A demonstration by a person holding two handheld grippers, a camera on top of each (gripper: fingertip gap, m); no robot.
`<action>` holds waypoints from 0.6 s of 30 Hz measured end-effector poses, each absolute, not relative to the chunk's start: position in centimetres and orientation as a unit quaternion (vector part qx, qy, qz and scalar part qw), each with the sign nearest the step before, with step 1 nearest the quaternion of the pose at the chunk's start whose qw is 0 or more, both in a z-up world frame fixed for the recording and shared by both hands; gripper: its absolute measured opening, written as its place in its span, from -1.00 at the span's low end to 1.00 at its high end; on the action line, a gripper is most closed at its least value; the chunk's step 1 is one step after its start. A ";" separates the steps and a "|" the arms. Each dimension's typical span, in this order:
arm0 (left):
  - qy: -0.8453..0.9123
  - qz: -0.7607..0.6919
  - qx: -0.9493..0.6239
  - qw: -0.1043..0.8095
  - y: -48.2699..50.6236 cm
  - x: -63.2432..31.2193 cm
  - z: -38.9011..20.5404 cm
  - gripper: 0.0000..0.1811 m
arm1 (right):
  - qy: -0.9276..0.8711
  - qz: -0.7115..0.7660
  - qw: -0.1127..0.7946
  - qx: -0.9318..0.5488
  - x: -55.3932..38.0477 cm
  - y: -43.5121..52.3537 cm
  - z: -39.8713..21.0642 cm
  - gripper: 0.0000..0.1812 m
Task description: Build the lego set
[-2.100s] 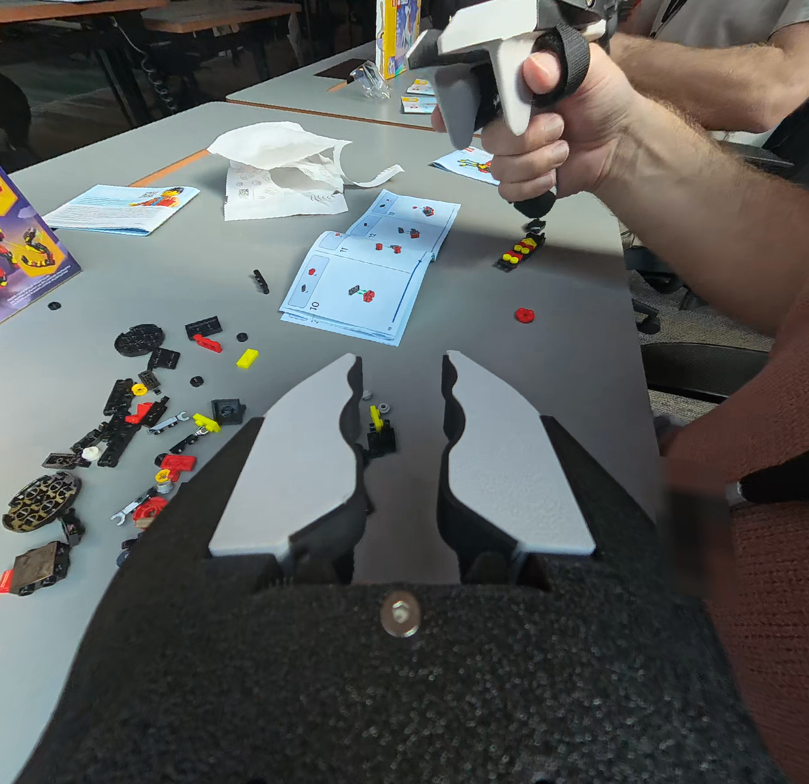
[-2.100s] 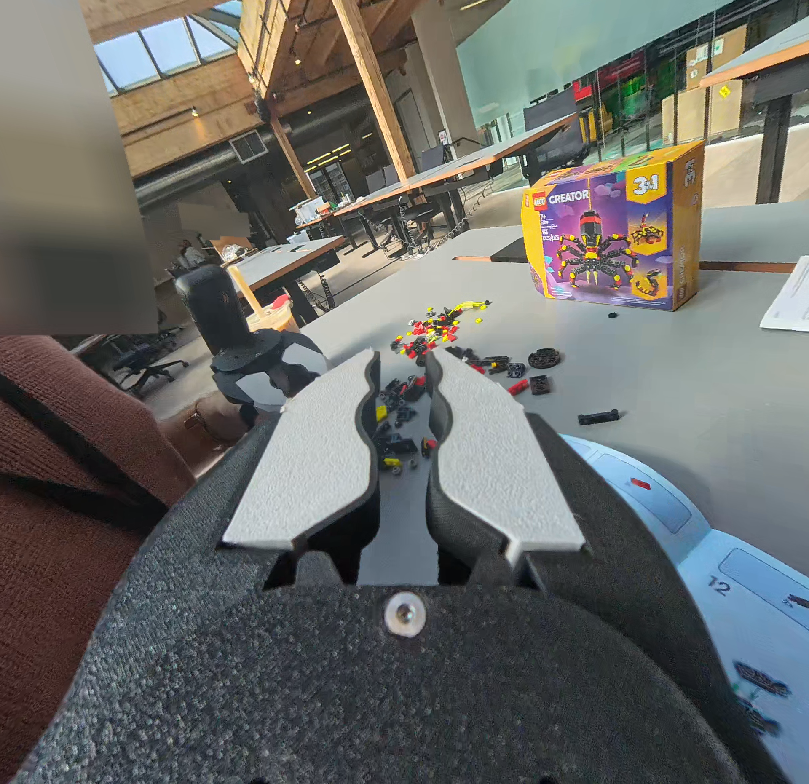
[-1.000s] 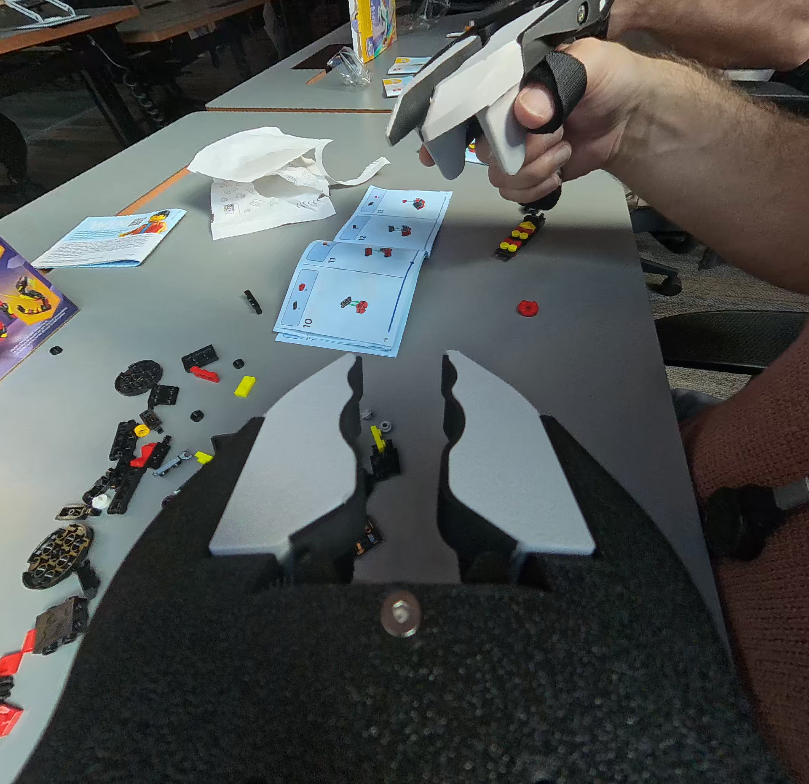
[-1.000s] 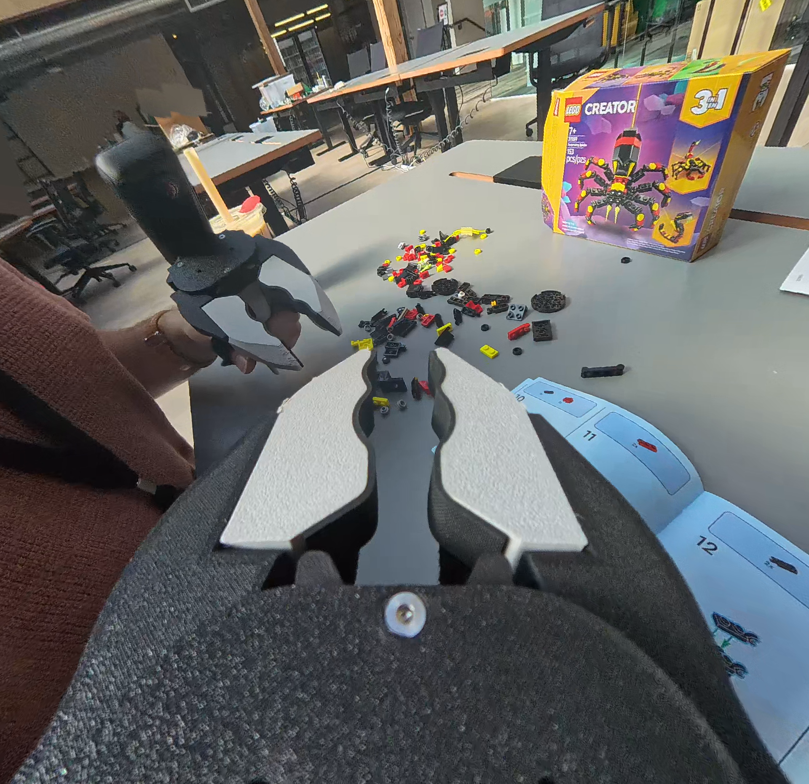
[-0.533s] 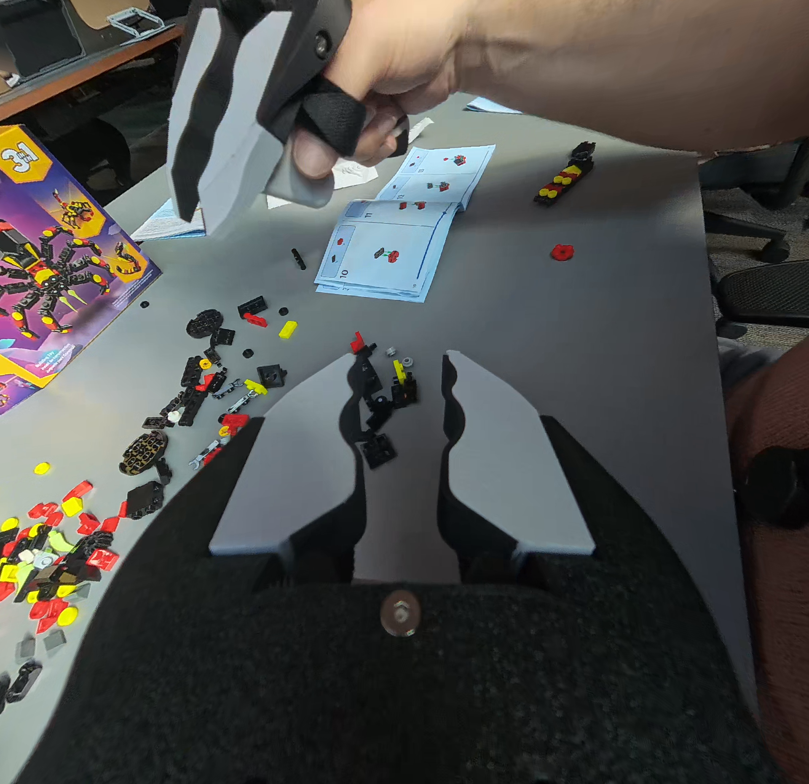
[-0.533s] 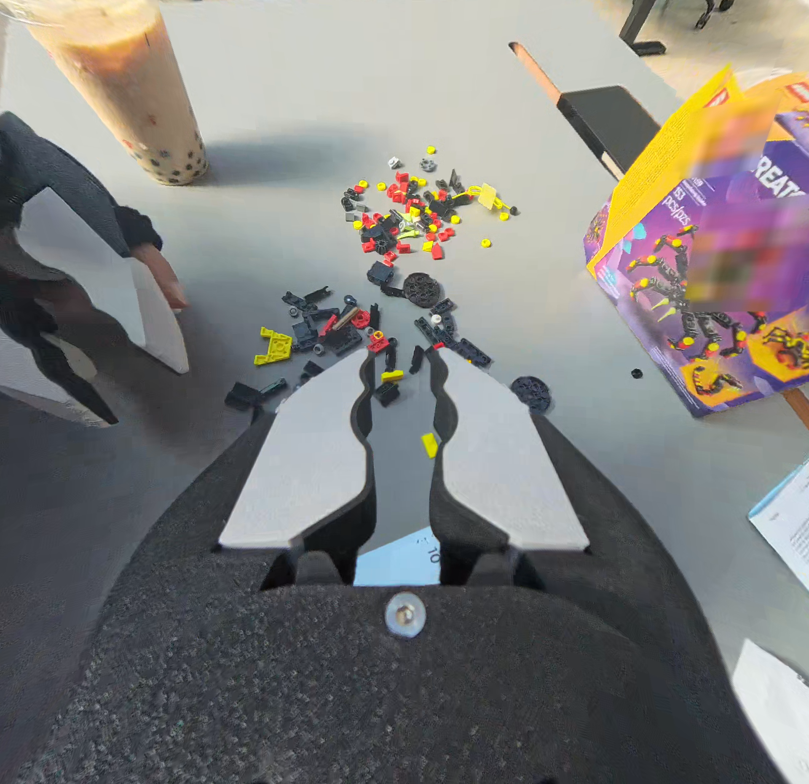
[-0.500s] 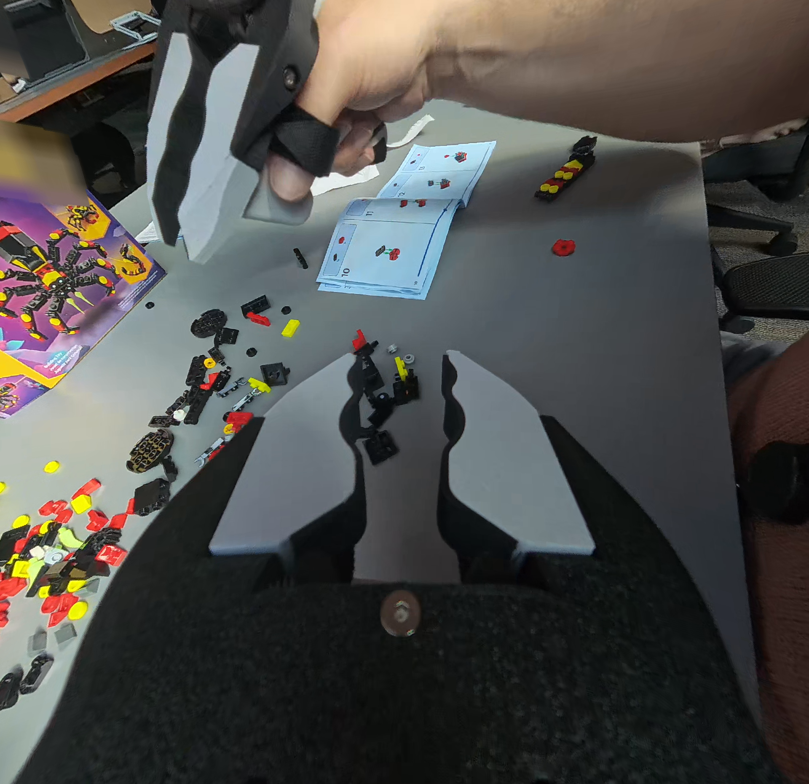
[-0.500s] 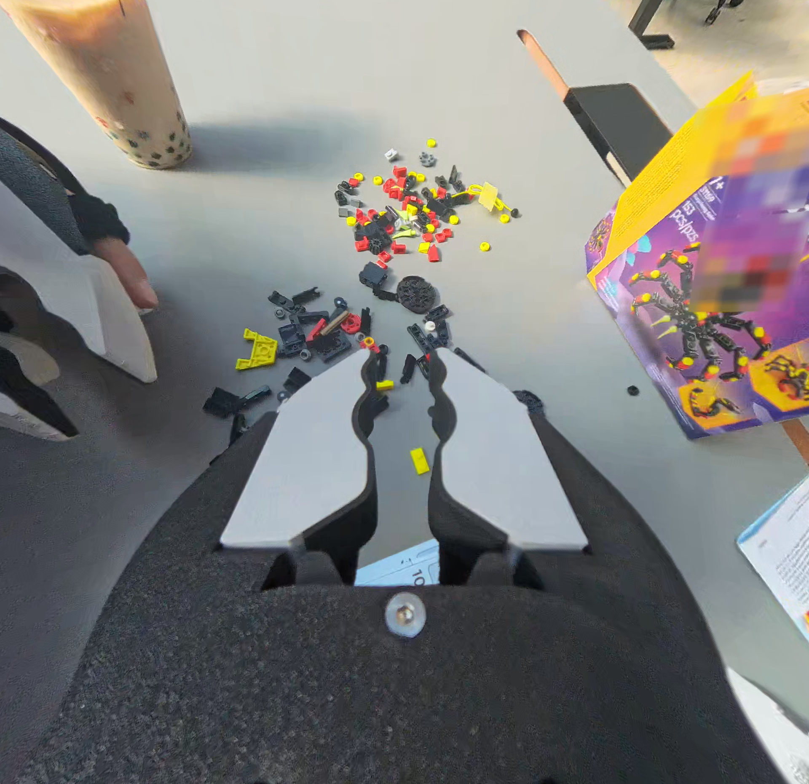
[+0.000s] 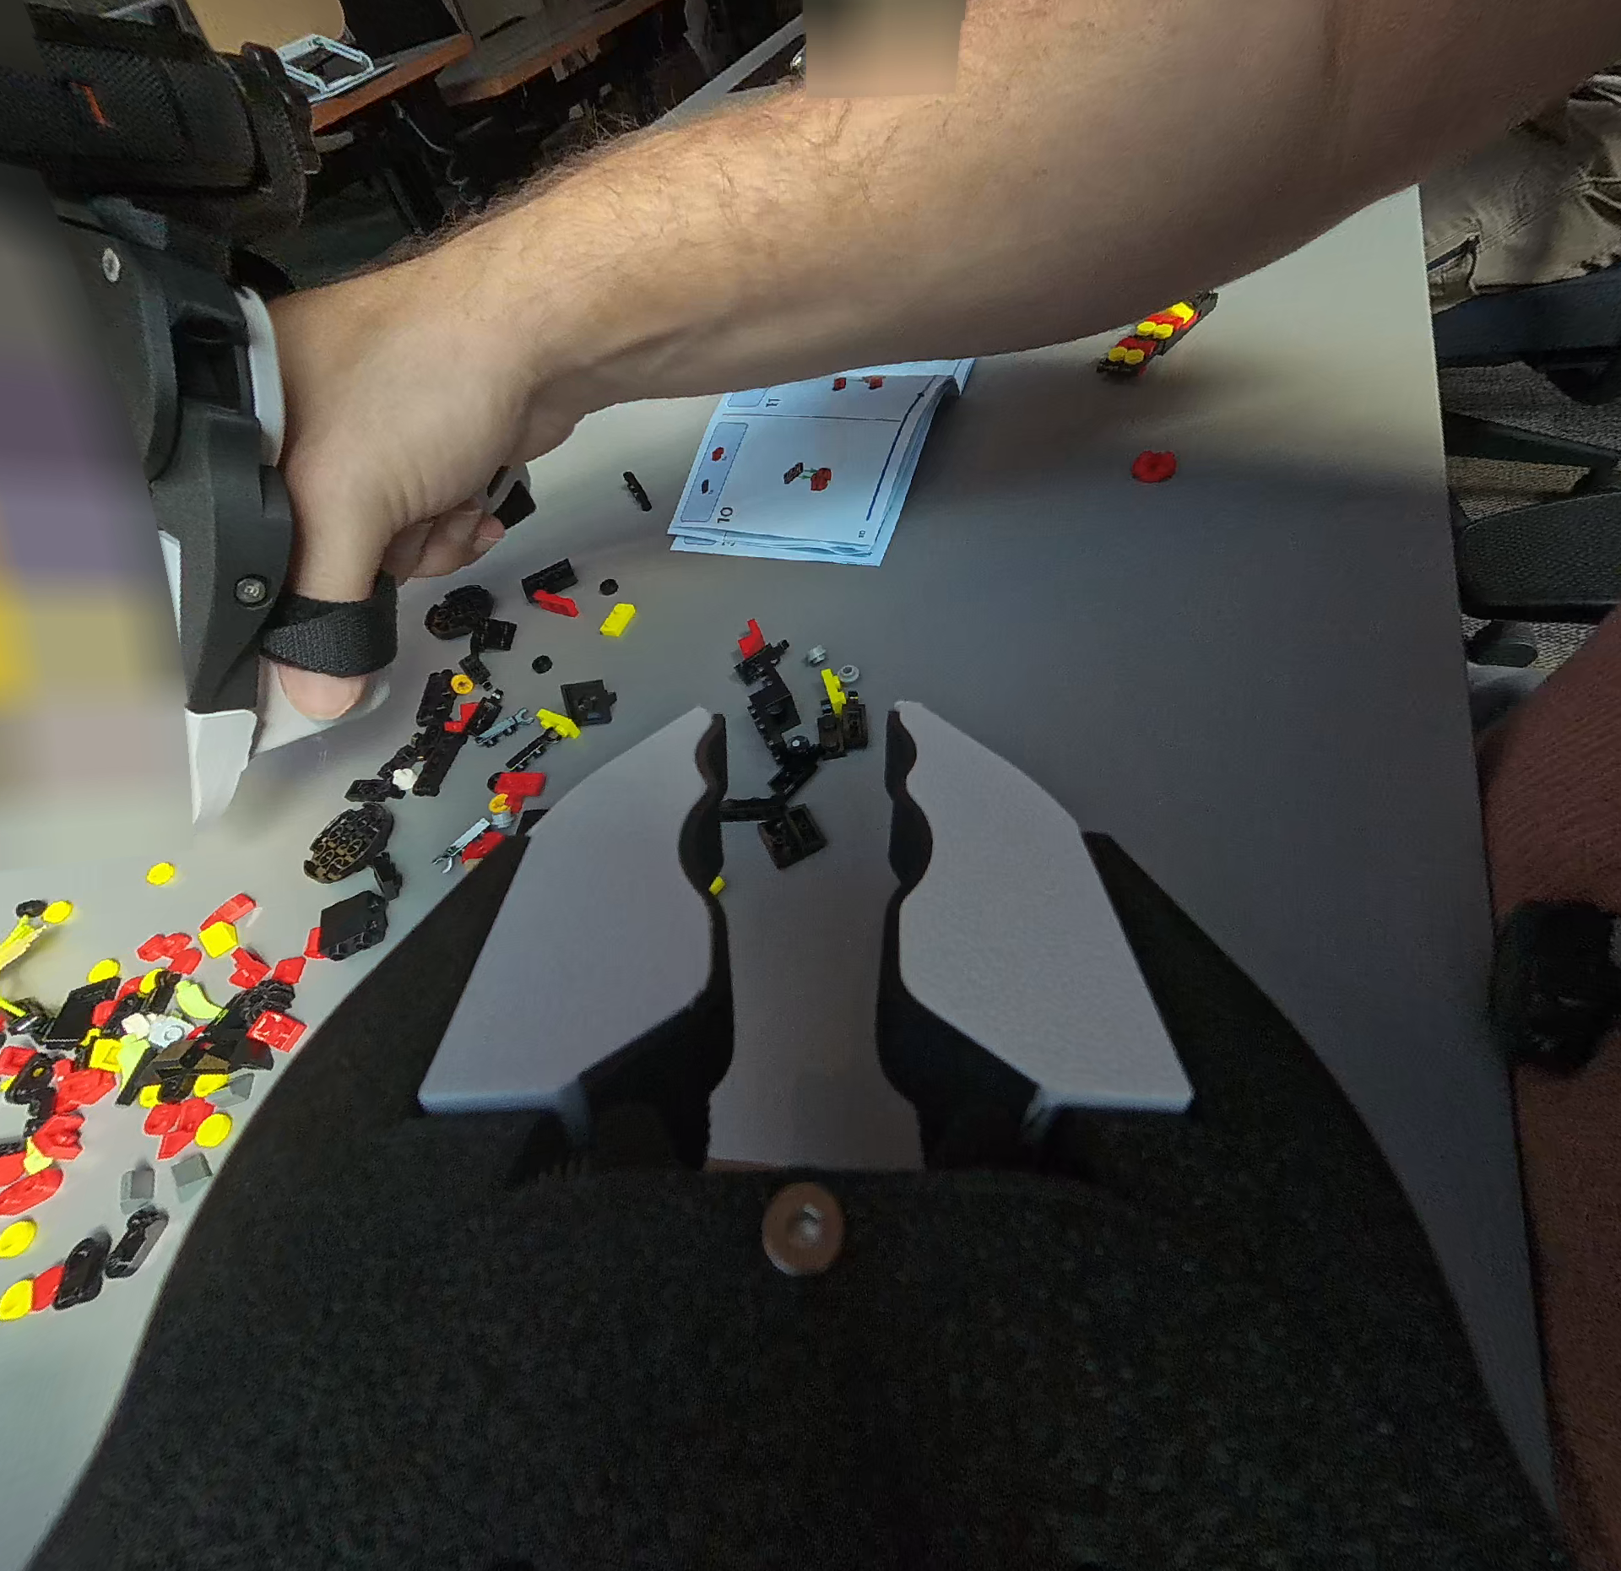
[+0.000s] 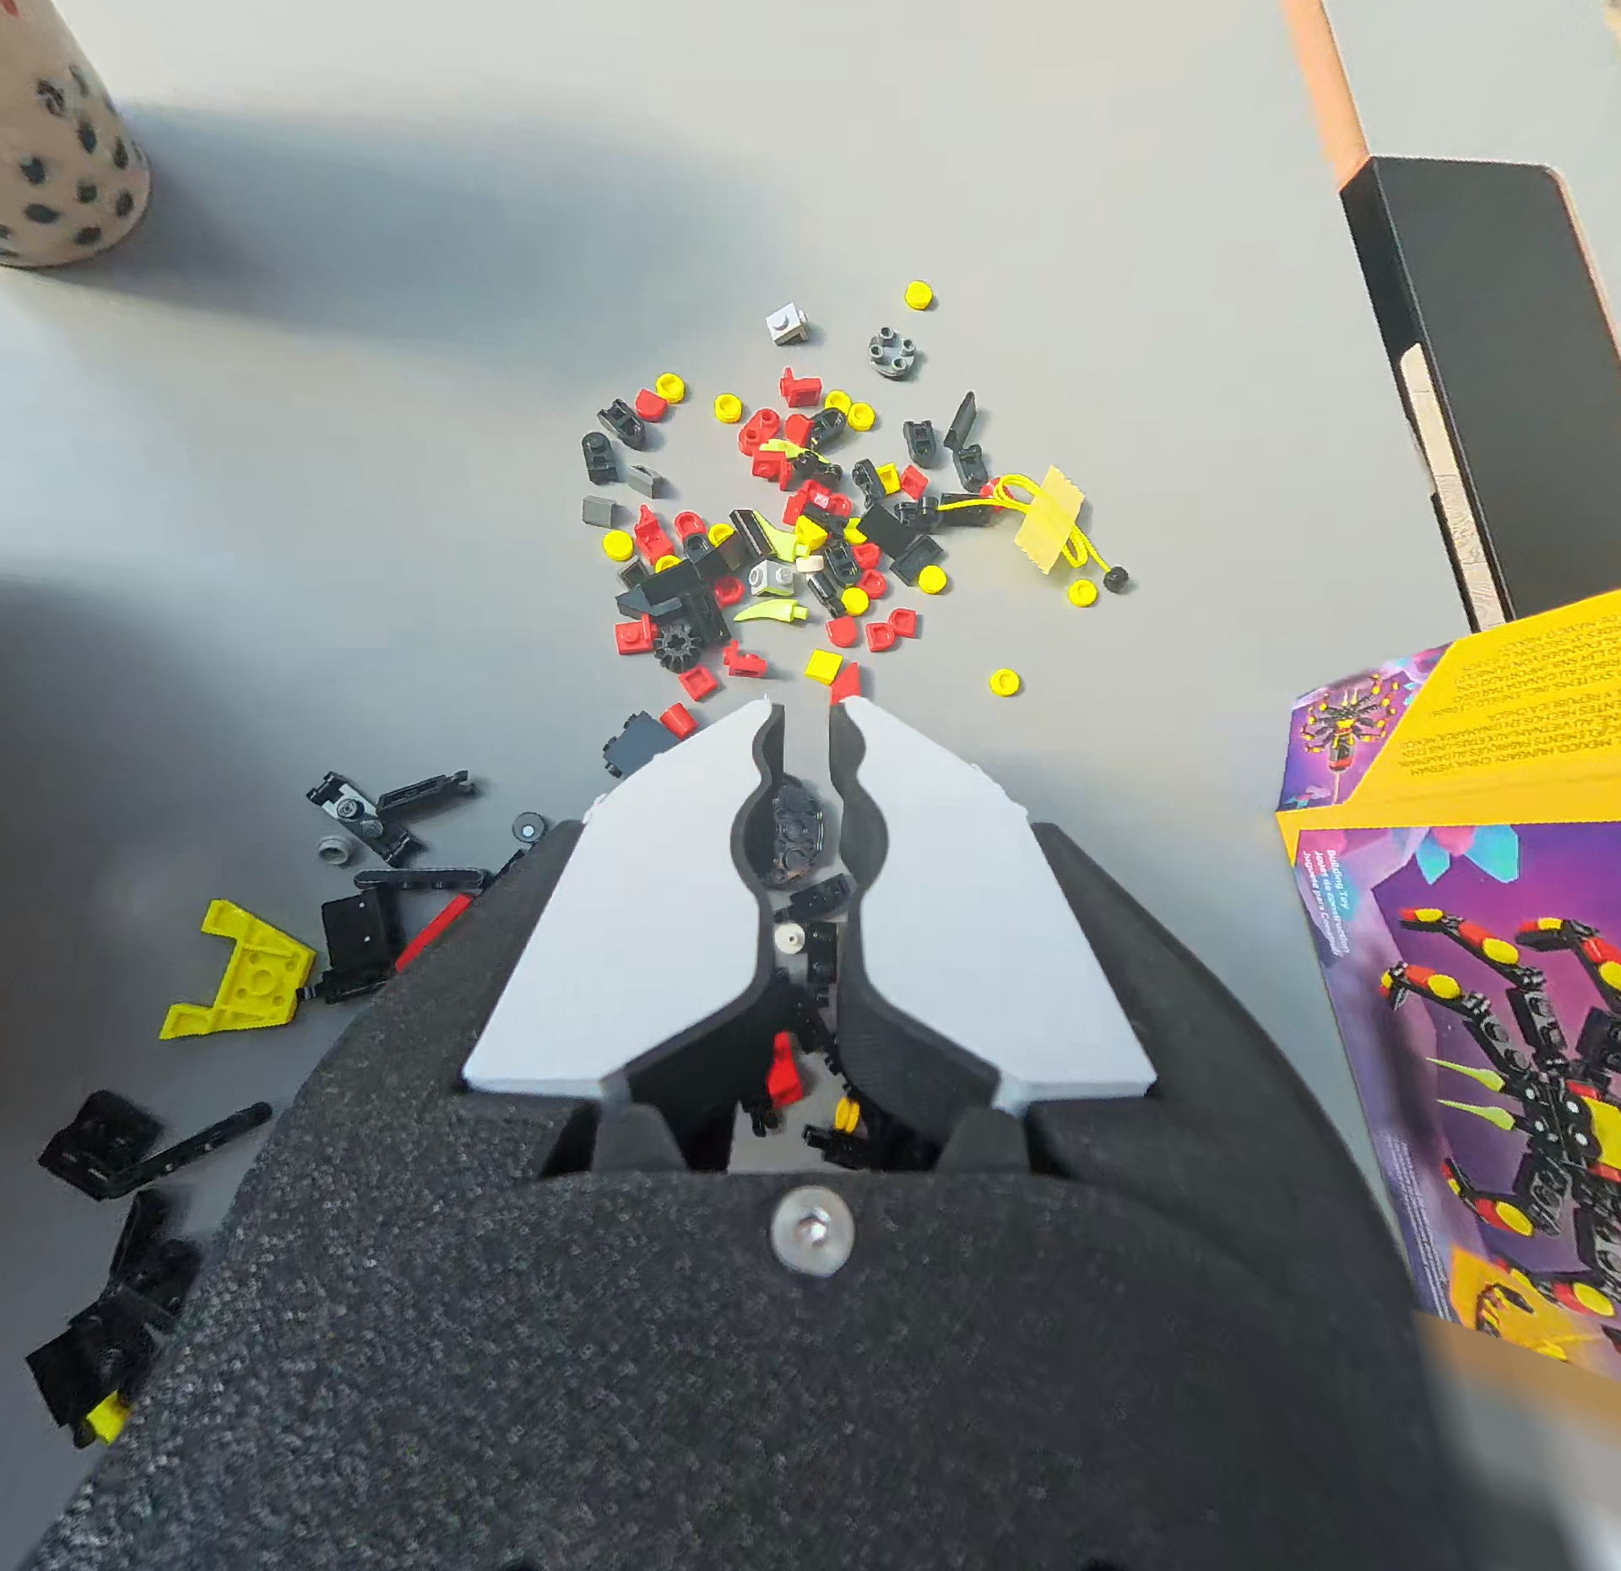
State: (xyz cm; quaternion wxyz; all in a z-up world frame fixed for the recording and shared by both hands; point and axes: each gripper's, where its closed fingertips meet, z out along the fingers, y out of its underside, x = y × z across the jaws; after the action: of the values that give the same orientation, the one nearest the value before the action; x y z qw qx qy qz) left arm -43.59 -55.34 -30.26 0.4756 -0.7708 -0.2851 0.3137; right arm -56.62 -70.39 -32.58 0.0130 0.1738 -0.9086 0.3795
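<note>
— While the loose lego pieces (image 10: 789,529) lie scattered on the grey table (image 10: 439,389), where do the tongs stand?

— The right gripper (image 10: 805,722) points down over the pile; its tips are just at the near edge of the red and yellow heap. Its jaws are almost closed, with only a narrow gap at the tips. A black rounded piece (image 10: 792,827) shows in the oval hollow between them; whether it is gripped or lies on the table under them, I cannot tell.

— And the left one?

— The left gripper (image 9: 803,722) is wide open and holds nothing. A small black cluster (image 9: 789,739) lies on the table between and just beyond its tips. The instruction booklet (image 9: 816,468) lies farther off.
</note>
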 end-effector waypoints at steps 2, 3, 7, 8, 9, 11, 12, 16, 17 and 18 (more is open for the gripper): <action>-0.286 0.309 -0.771 0.478 -55.4 -43.5 -30.4 -0.62 | -0.906 0.389 0.007 0.167 -56.1 -69.1 -31.8 -0.85; -0.286 0.306 -0.771 0.480 -55.3 -43.4 -30.5 -0.62 | -0.902 0.399 0.003 0.164 -55.9 -68.1 -31.2 -0.84; -0.284 0.299 -0.775 0.480 -55.4 -43.2 -30.9 -0.62 | -0.898 0.420 -0.011 0.130 -55.5 -63.0 -29.7 -0.79; -0.283 0.298 -0.775 0.479 -55.4 -43.3 -30.9 -0.62 | -0.897 0.424 -0.015 0.120 -55.3 -61.7 -29.5 -0.77; -0.282 0.298 -0.776 0.479 -55.4 -43.3 -30.9 -0.62 | -0.896 0.429 -0.013 0.111 -55.2 -60.4 -29.4 -0.77; -0.280 0.298 -0.776 0.481 -55.3 -43.4 -30.7 -0.62 | -0.895 0.436 -0.009 0.089 -55.1 -58.0 -29.1 -0.74; -0.279 0.298 -0.776 0.482 -55.2 -43.4 -30.7 -0.62 | -0.894 0.441 -0.008 0.078 -54.9 -56.9 -29.0 -0.73; -0.272 0.298 -0.781 0.477 -54.4 -43.7 -30.6 -0.62 | -0.882 0.470 -0.021 0.033 -53.8 -54.1 -28.3 -0.72; -0.269 0.299 -0.782 0.476 -54.2 -43.8 -30.6 -0.62 | -0.875 0.483 -0.034 0.024 -53.2 -53.7 -27.9 -0.72; -0.266 0.302 -0.782 0.475 -54.0 -43.9 -30.5 -0.62 | -0.868 0.493 -0.054 0.019 -52.3 -53.5 -27.7 -0.71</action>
State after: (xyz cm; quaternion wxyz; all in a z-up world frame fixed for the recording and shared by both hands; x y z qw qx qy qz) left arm -43.92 -54.00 -30.47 0.4751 -0.7824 -0.2665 0.3019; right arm -52.31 -53.48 -27.65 -0.0537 0.0193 -0.8682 0.4929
